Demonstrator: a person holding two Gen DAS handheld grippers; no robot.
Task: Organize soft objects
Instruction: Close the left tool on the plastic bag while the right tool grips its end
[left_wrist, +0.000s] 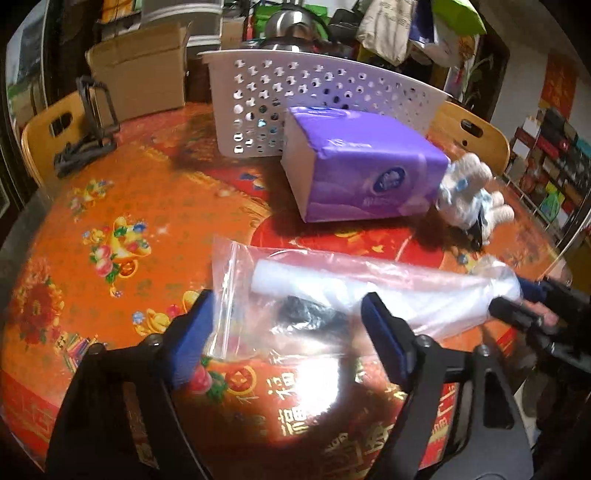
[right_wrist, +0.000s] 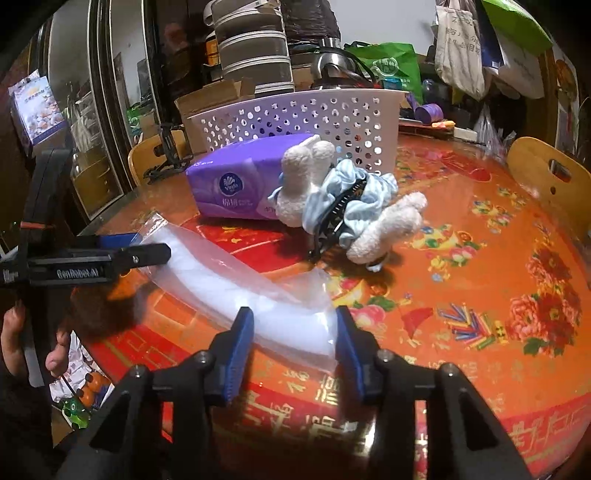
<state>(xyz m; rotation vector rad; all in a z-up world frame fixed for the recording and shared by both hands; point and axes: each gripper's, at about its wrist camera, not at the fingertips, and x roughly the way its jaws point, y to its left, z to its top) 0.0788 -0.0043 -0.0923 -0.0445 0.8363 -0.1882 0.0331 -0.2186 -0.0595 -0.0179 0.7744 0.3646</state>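
Note:
A clear zip bag (left_wrist: 332, 291) holding a white roll (left_wrist: 288, 278) lies on the red and orange table (left_wrist: 110, 206). My left gripper (left_wrist: 284, 321) is open, its fingers either side of the bag's zip end. My right gripper (right_wrist: 293, 334) is open around the bag's other end (right_wrist: 258, 295). A purple tissue pack (left_wrist: 362, 173) lies behind the bag, in front of a white perforated basket (left_wrist: 314, 99). A white plush toy in blue cloth (right_wrist: 343, 199) lies beside the pack (right_wrist: 236, 184). The basket also shows in the right wrist view (right_wrist: 314, 118).
Wooden chairs (left_wrist: 48, 136) (right_wrist: 550, 173) stand at the table's edges. A black stand (left_wrist: 92, 122) sits at the table's far left. Cardboard boxes (left_wrist: 140, 77), bags and a steel pot (left_wrist: 288, 26) crowd the space behind the basket.

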